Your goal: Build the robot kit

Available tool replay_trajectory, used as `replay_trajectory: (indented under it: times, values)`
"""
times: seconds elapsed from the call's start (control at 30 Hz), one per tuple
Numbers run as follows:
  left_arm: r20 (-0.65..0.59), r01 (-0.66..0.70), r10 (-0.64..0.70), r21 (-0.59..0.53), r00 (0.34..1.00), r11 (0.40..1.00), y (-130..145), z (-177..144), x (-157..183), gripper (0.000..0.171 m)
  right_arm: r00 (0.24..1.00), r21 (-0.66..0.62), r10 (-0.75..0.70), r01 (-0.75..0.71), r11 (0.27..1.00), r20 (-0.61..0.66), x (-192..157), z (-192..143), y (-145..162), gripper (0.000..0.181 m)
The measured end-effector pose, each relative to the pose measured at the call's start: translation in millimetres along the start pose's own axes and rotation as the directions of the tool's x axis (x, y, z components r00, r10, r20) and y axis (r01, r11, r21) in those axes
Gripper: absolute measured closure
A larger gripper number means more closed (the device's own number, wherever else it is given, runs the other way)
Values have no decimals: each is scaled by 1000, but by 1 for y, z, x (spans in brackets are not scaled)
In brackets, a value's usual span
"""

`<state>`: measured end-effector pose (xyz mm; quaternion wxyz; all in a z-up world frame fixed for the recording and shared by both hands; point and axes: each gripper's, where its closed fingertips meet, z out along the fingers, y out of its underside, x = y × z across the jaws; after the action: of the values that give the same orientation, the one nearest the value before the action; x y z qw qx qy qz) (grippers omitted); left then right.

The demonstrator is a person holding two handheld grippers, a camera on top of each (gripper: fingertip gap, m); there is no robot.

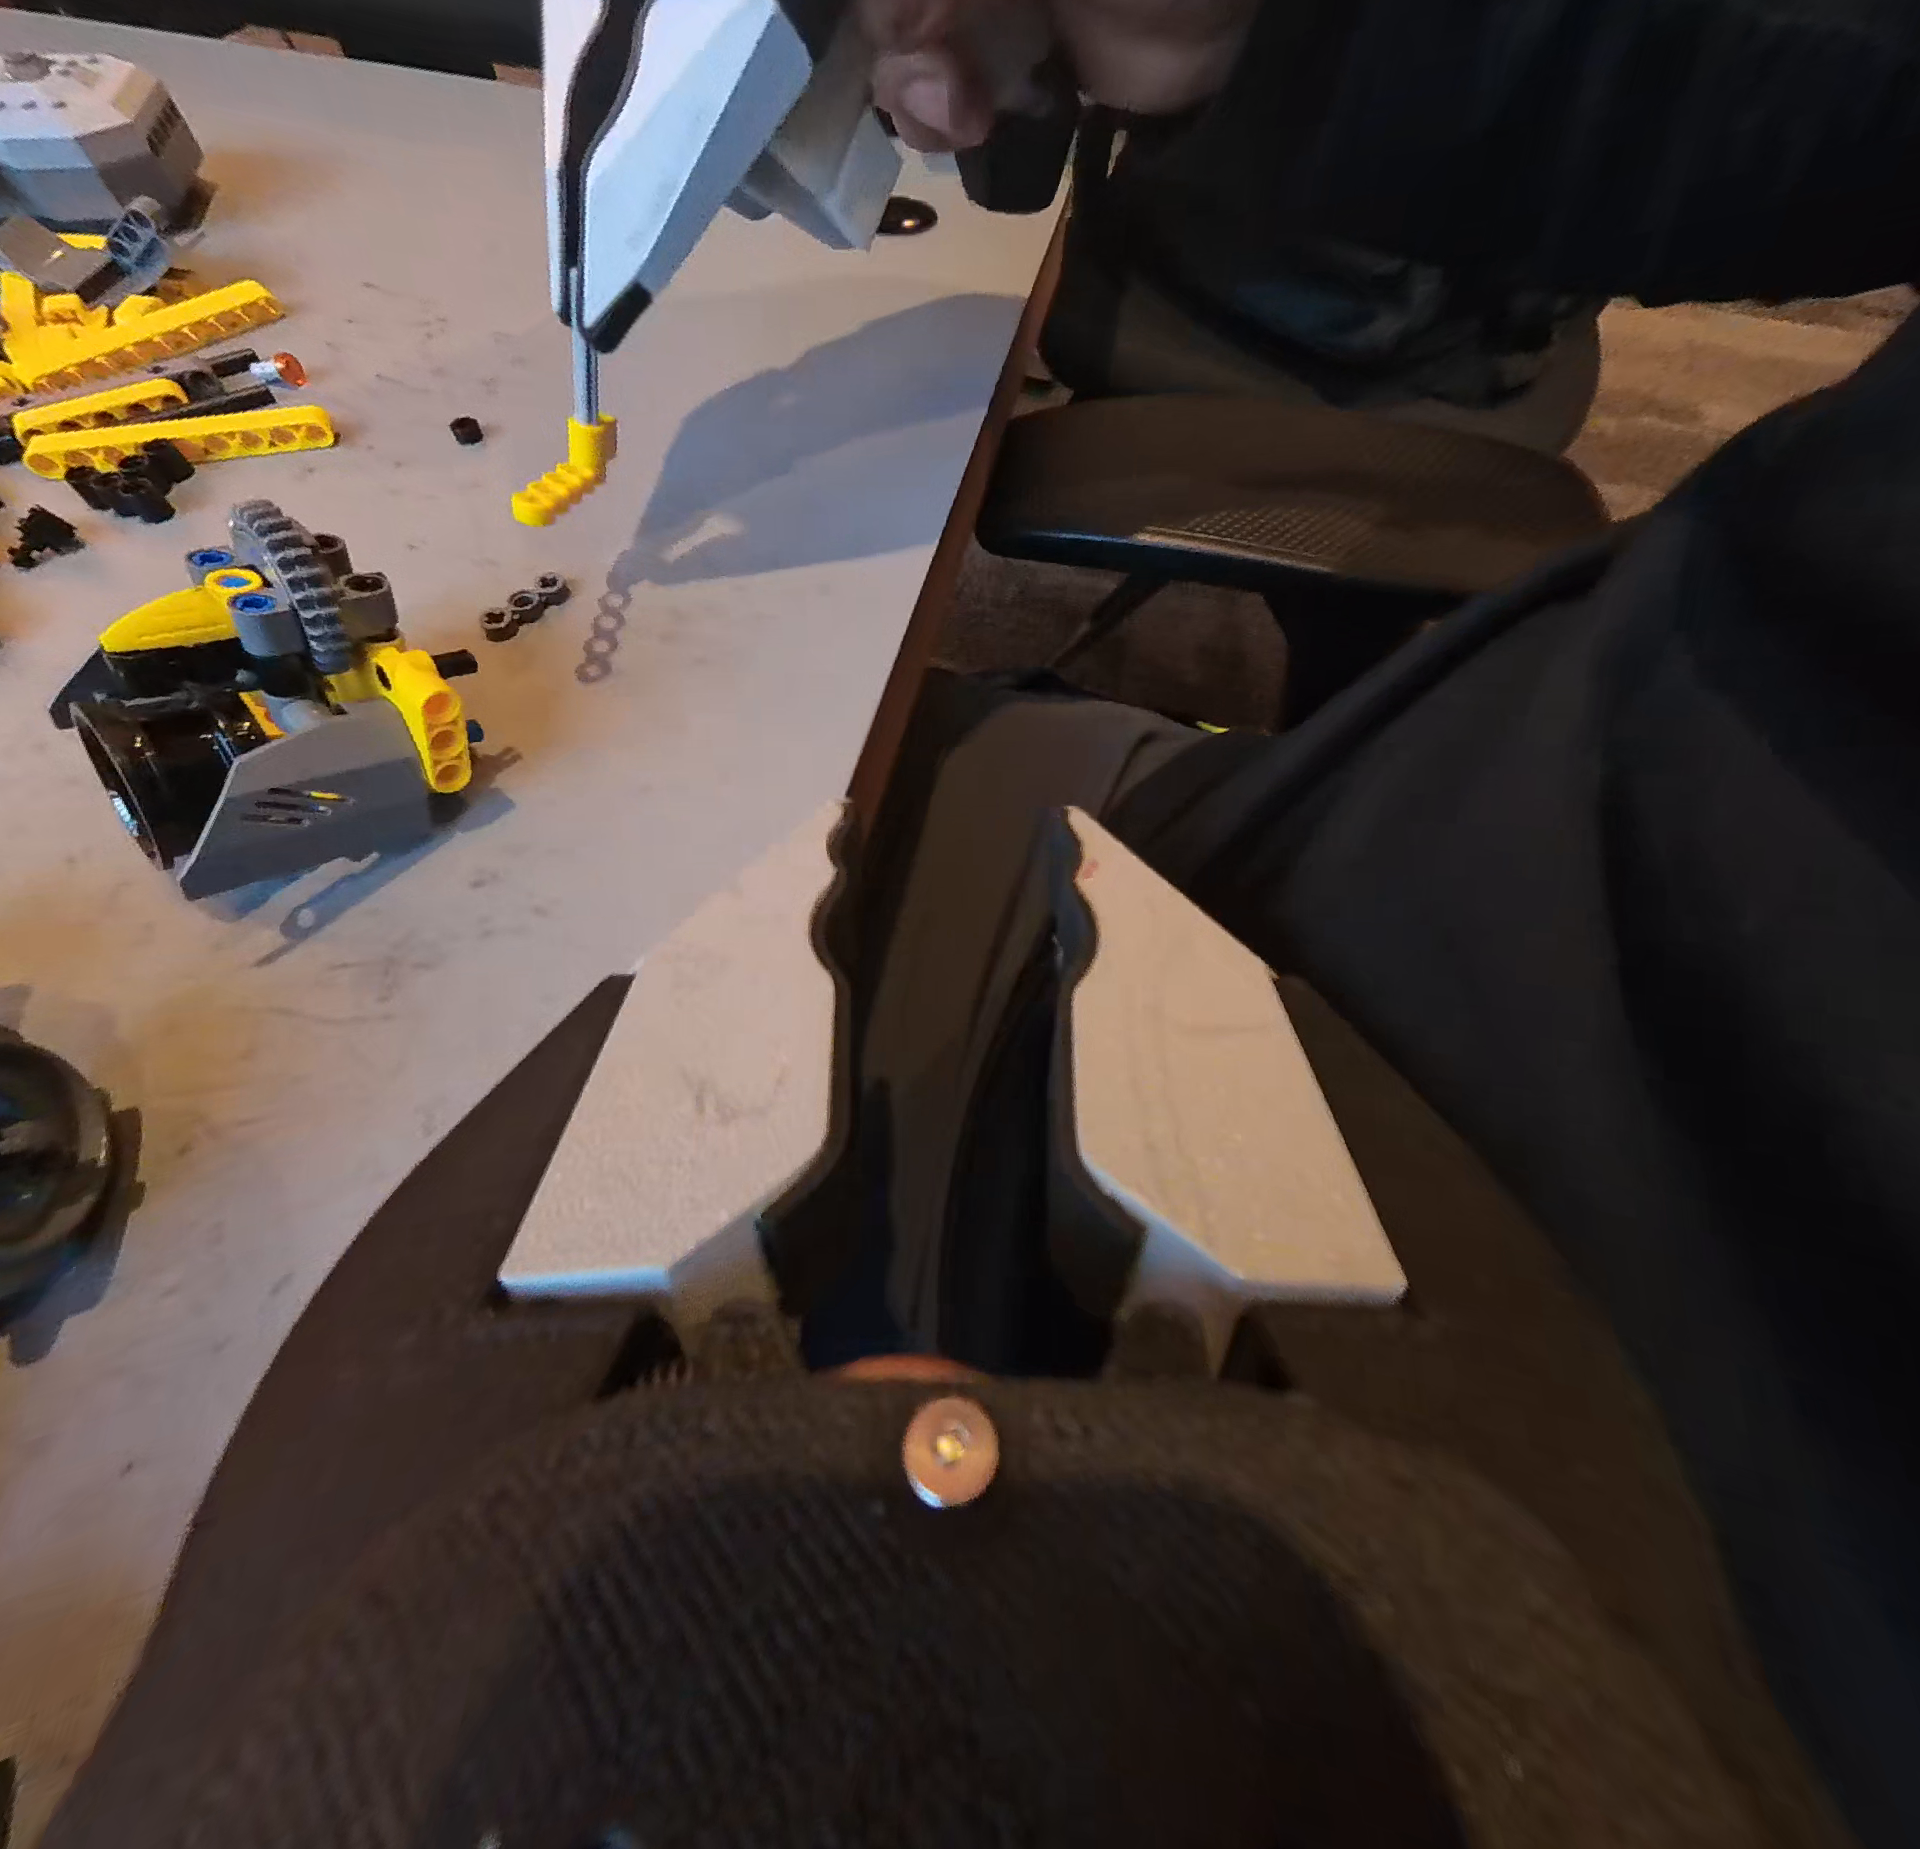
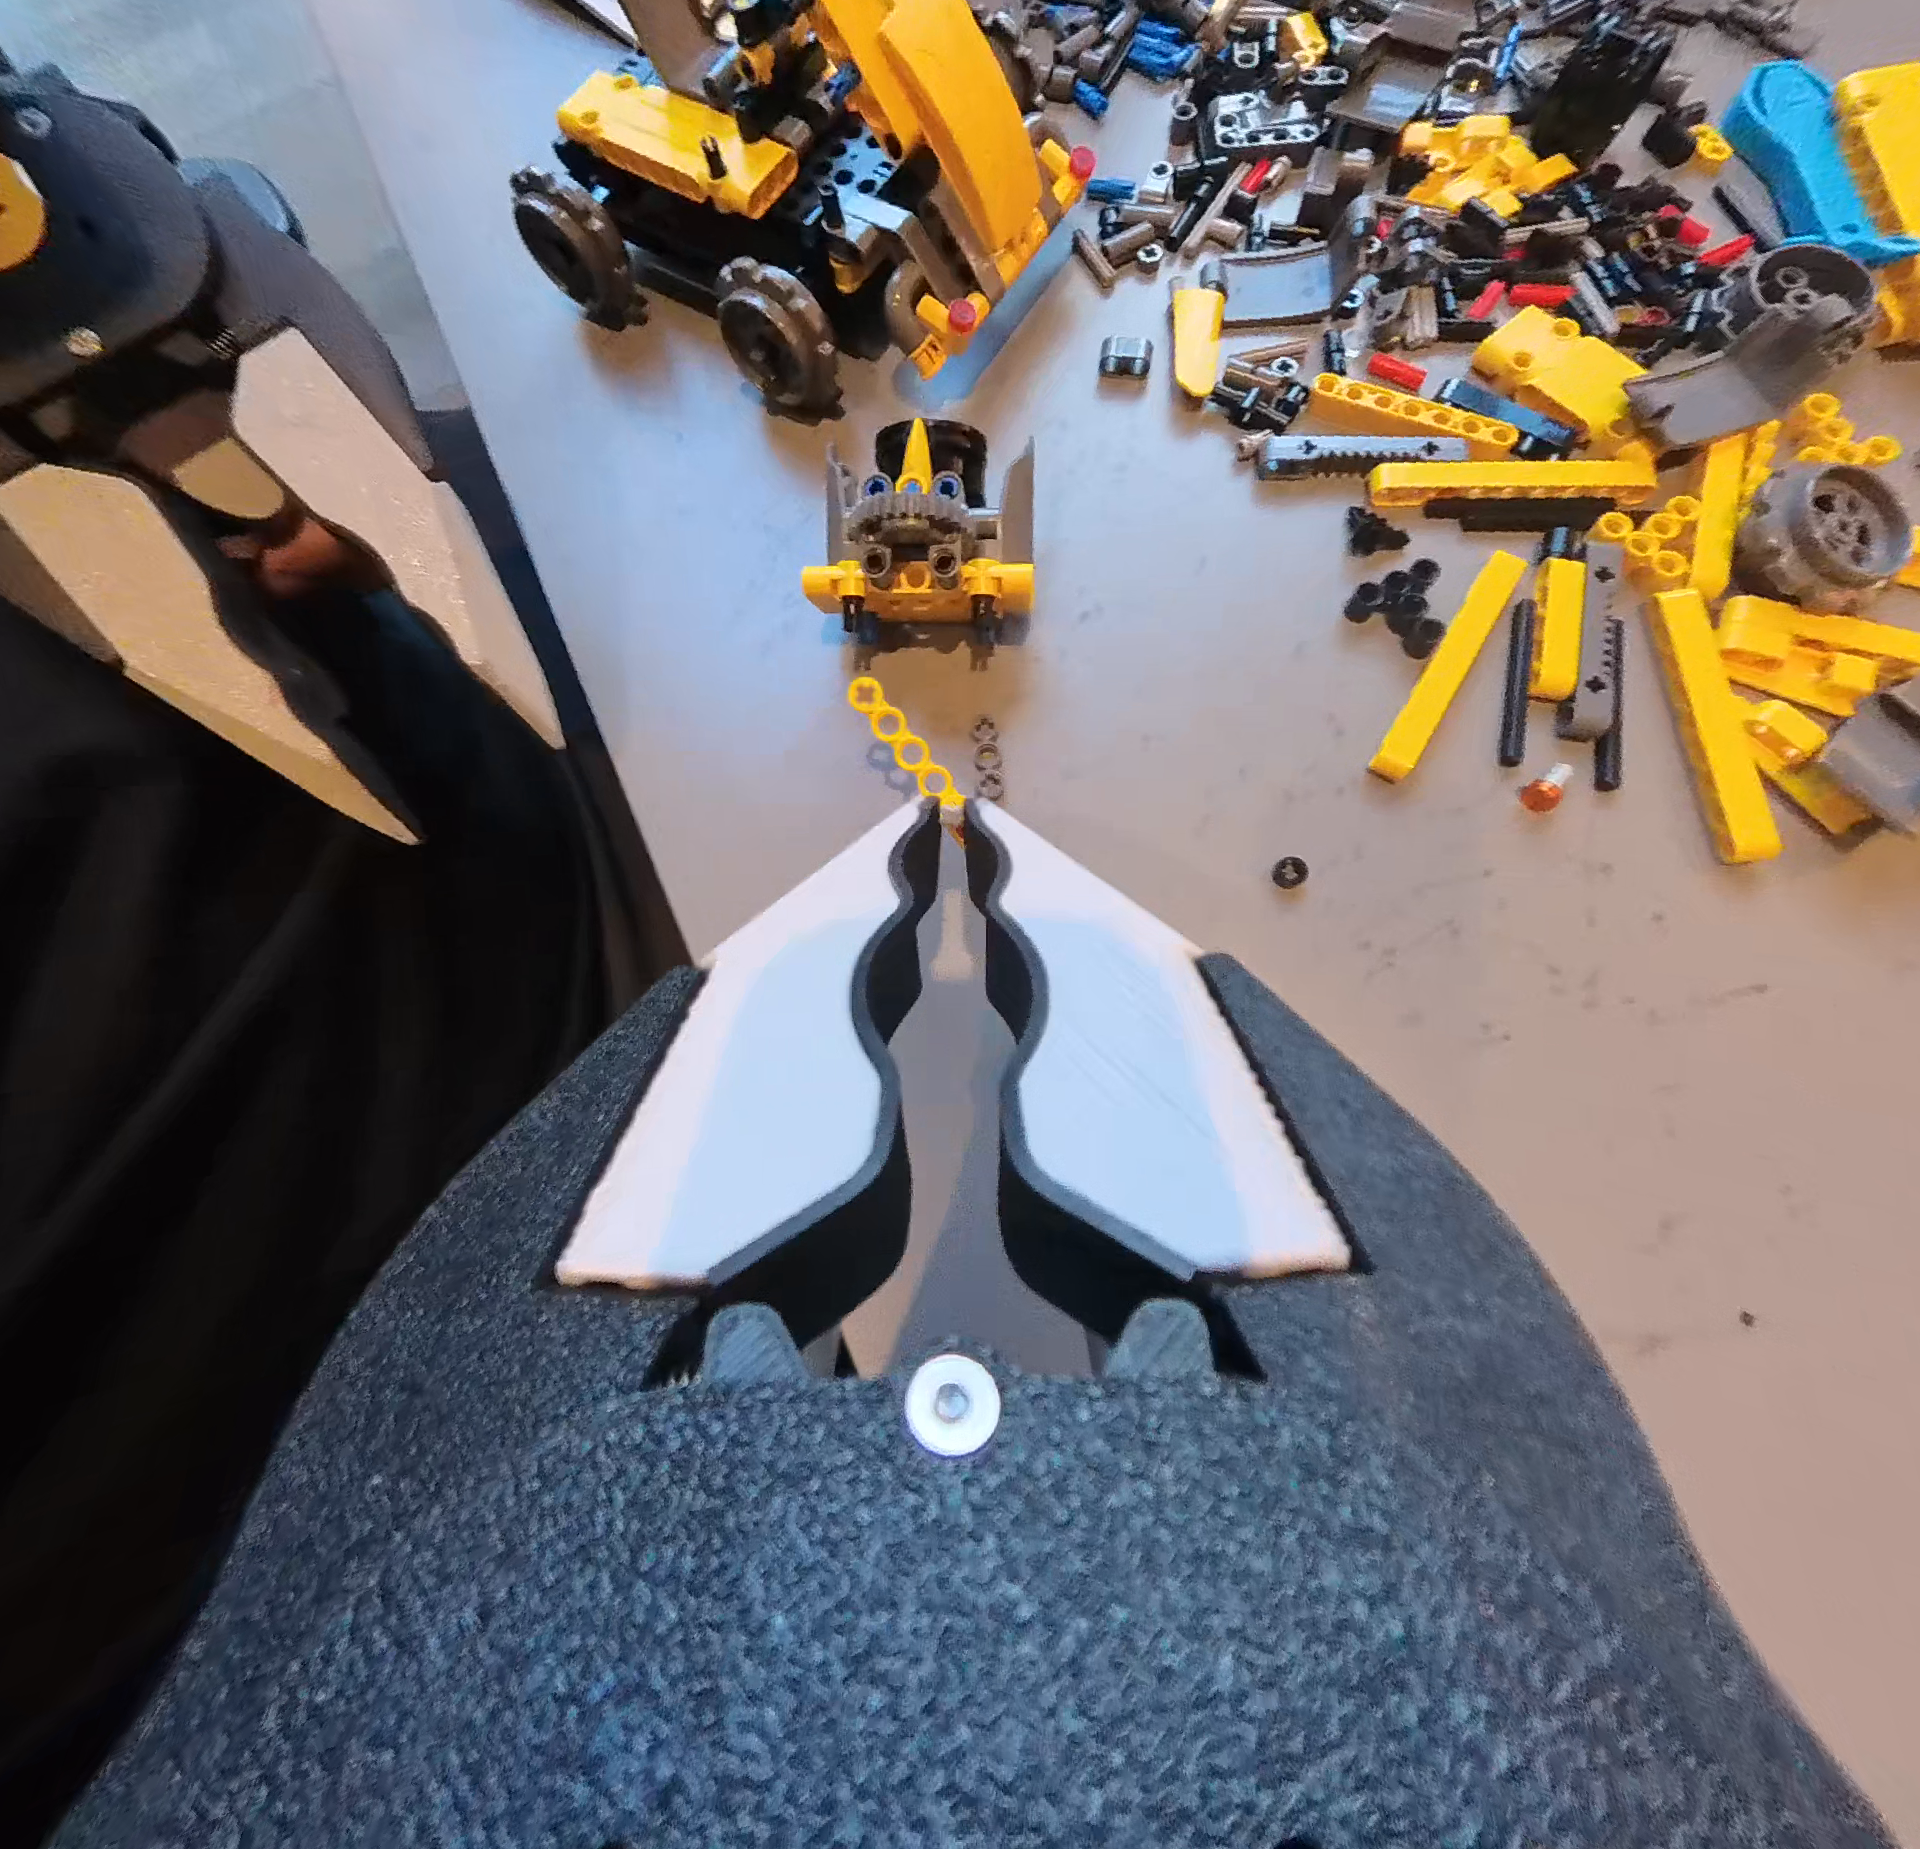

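My right gripper (image 2: pixel 948 812) is shut on a thin grey axle (image 2: pixel 950 818) with a yellow holed beam (image 2: pixel 902 739) fixed on its end. It holds them just above the table. In the left wrist view the right gripper (image 1: pixel 584 329) points down, with the axle (image 1: pixel 587 381) and the beam (image 1: pixel 566 474) hanging below it. A small yellow, grey and black gear assembly (image 2: pixel 920 542) sits just beyond the beam and also shows in the left wrist view (image 1: pixel 281 719). My left gripper (image 1: pixel 953 823) is open and empty over the table's edge; it shows at the left of the right wrist view (image 2: pixel 480 786).
A yellow and black wheeled model (image 2: pixel 790 168) stands at the back. A big pile of loose parts (image 2: pixel 1507 241) covers the right side. Small black connectors (image 2: pixel 987 755) lie by the beam. A black chair (image 1: pixel 1299 500) stands beyond the table edge (image 1: pixel 935 573). About 12 centimeters separates my left fingertips from my right.
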<state>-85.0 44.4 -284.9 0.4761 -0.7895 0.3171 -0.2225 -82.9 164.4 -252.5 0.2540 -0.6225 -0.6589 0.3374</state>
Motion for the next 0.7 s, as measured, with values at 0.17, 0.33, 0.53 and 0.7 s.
replay_trajectory:
  times: [0.17, 0.33, 0.53, 0.7]
  values:
    - [-17, 44, -44, 12, 999, 999, 2, -3, -4, 140, 999, -20, 18, -19, 1000, -27, 6, 4, 7, 177]
    - [-9, 54, -54, 14, 999, 998, 3, -3, -9, 140, 999, 10, 18, -18, 1000, -37, 10, 5, -1, 177]
    - [-10, 47, -47, -9, 999, 999, 7, 0, -7, 141, 999, 21, 11, -10, 1000, -46, 10, 4, -1, 177]
    - [-2, 28, -28, -27, 1000, 999, 11, 2, -8, 141, 996, 31, 17, -14, 999, -91, 15, -8, 2, 177]
